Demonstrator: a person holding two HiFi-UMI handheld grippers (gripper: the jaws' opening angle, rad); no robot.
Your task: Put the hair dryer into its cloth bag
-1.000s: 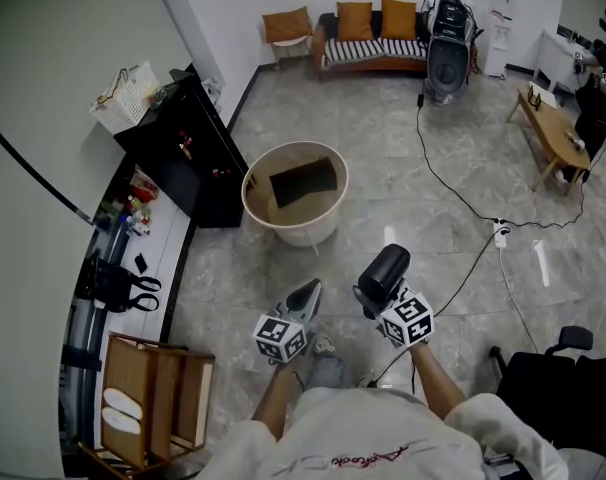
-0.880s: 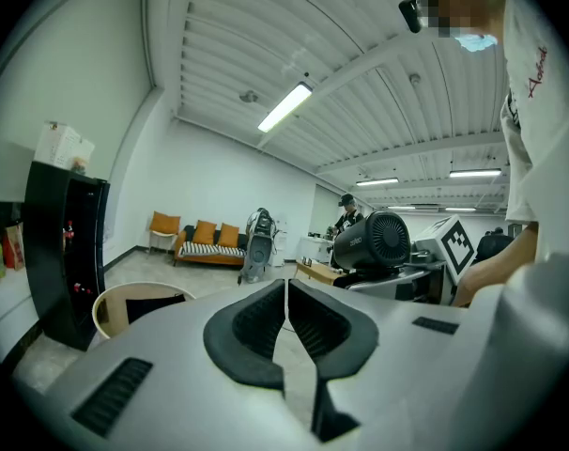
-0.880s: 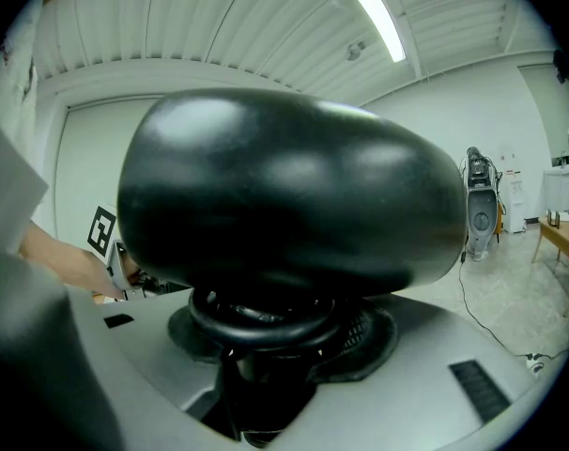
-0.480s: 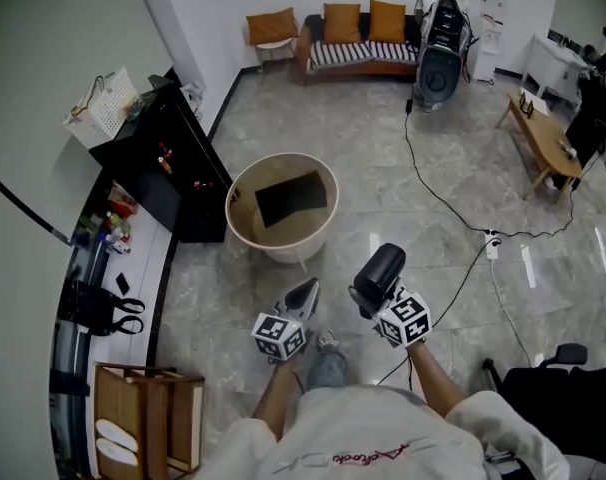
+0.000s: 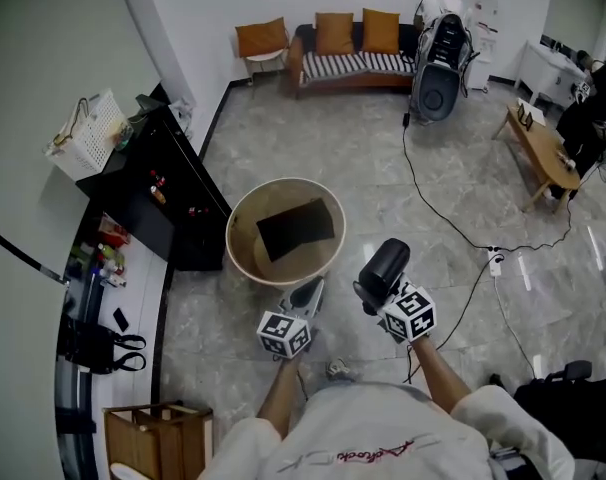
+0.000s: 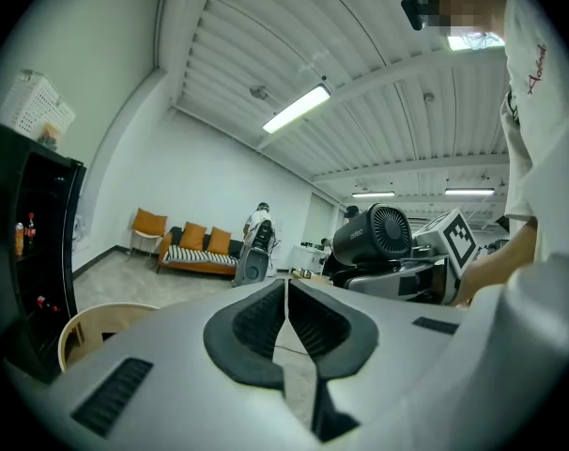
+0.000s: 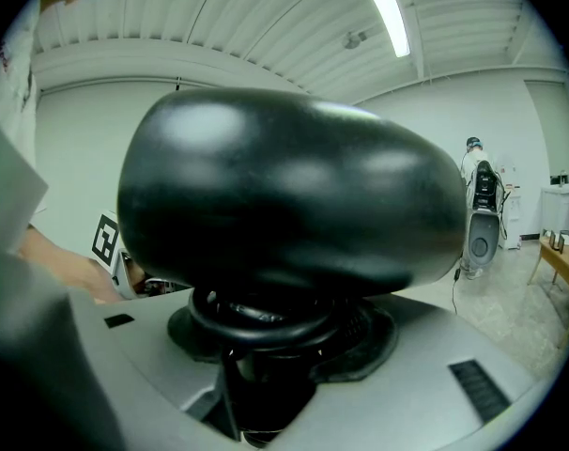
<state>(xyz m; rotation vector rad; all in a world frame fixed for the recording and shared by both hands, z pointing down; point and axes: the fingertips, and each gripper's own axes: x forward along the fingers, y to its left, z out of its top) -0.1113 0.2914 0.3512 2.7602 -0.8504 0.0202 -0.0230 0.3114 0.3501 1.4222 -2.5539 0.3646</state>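
My right gripper (image 5: 377, 295) is shut on the handle of the black hair dryer (image 5: 385, 265), whose rounded body (image 7: 294, 195) fills the right gripper view and stands above the jaws. A flat black cloth bag (image 5: 295, 228) lies inside a round beige tub-like table (image 5: 245, 218) just ahead of both grippers. My left gripper (image 5: 307, 294) is shut with nothing in it, its pads (image 6: 266, 322) closed together, pointing level toward the table (image 6: 97, 319). In the left gripper view the hair dryer (image 6: 383, 238) shows to the right.
A black cabinet (image 5: 173, 193) stands left of the round table, with a white basket (image 5: 83, 133) on it. A cable (image 5: 453, 223) runs across the floor to a power strip (image 5: 496, 261). Farther off are a sofa (image 5: 348, 53), a wooden bench (image 5: 543, 153) and a wooden rack (image 5: 153, 438).
Both grippers have come forward toward the round table, which now lies right in front of their tips. The right one still holds the hair dryer; the left stays shut.
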